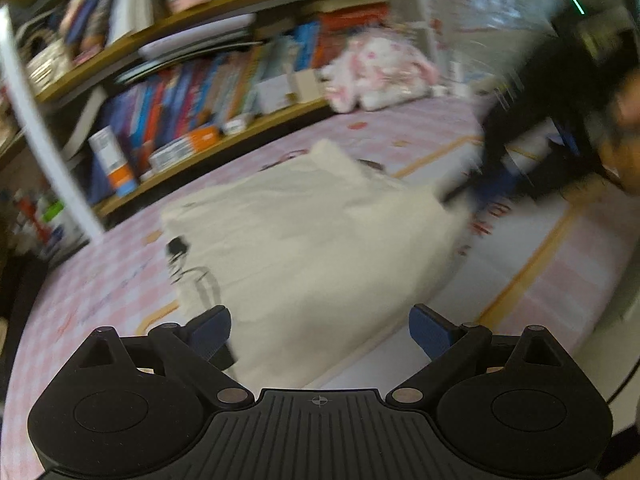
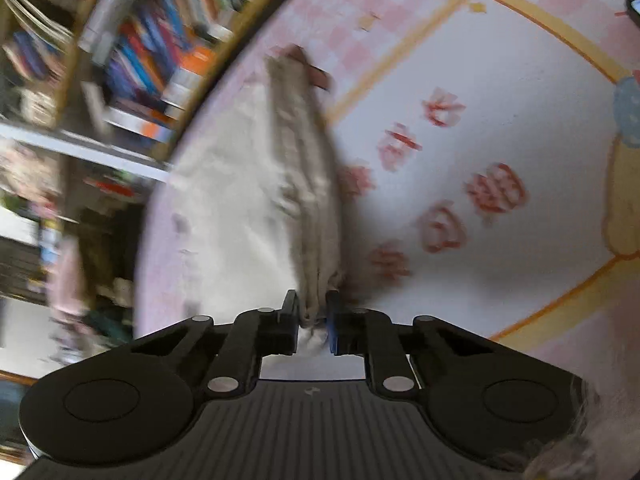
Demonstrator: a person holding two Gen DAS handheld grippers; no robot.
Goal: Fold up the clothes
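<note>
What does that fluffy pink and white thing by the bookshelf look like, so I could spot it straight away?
Start at the wooden bookshelf packed with colourful books, and follow its lowest board to the end. There, on the pink checked bedcover, sits a plush toy, blurred in the left wrist view. It is the only soft, fuzzy thing there, white with pink patches, unlike the flat cream garment spread nearer.

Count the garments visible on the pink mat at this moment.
1. A single cream garment lies on the pink mat beside the bookshelf. Its bunched edge is pinched in the right gripper; the left gripper is open at its near end. Folded layers could hide another.
</note>
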